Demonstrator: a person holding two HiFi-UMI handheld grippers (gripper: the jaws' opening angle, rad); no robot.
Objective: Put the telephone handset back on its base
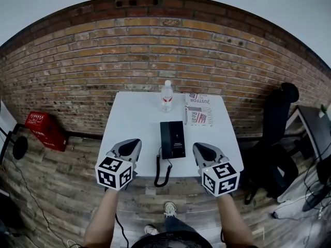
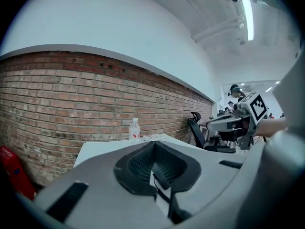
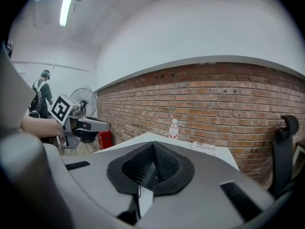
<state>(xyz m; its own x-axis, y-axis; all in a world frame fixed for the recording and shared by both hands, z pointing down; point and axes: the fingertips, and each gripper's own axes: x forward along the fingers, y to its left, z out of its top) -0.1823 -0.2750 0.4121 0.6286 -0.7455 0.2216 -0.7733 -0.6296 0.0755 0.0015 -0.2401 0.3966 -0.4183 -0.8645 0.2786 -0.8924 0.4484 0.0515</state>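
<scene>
The left hand-held gripper (image 1: 136, 142) and right hand-held gripper (image 1: 197, 146) are both pressed together and empty. They flank the telephone base (image 1: 177, 138) on the tabletop (image 1: 132, 119), probably so either can reach it. The handset (image 1: 165, 137) appears seated on the base, between the two and just ahead. Its cord (image 1: 161, 175) loops back between them.

Left gripper (image 1: 130, 146) and right gripper (image 1: 202, 151): grey tapered shells; black ribbed pads (image 2: 138, 163); each carries a white cube (image 1: 115, 172) bearing black square markers; forearms unsleeved; light shoes (image 1: 169, 208).

Black handset (image 1: 156, 170) off its base (image 1: 172, 139)
</scene>
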